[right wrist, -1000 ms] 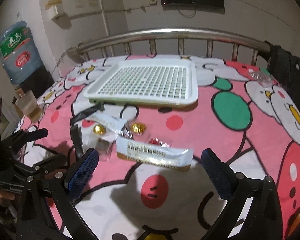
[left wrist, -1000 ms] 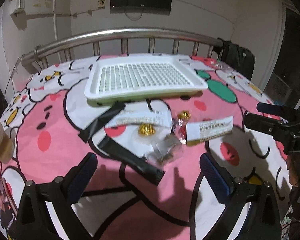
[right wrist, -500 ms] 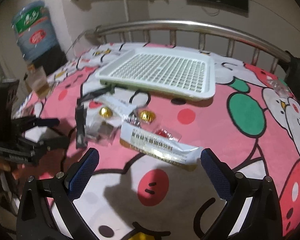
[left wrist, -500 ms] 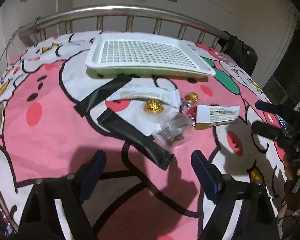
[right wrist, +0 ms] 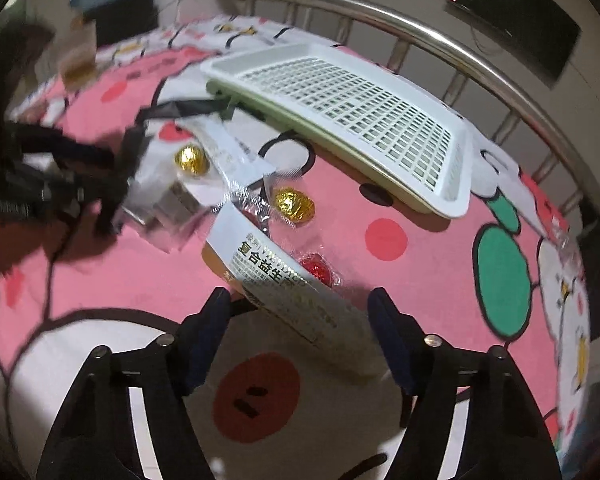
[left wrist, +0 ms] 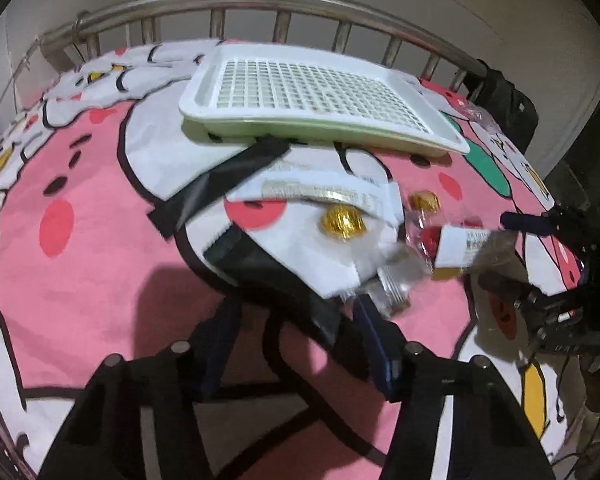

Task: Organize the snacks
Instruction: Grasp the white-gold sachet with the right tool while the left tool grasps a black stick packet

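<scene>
Right tongs [right wrist: 298,322] are closing around the white packet [right wrist: 276,280], which runs diagonally up-left between the pads, untouched. Left tongs [left wrist: 296,332] are closing over the black stick [left wrist: 276,276].

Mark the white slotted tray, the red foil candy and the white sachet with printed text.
White slotted tray [right wrist: 458,168]: right wrist view, on its right-hand rim.
Red foil candy [right wrist: 317,266]: right wrist view, on its red foil middle.
White sachet with printed text [right wrist: 272,270]: right wrist view, on its printed face.
</scene>
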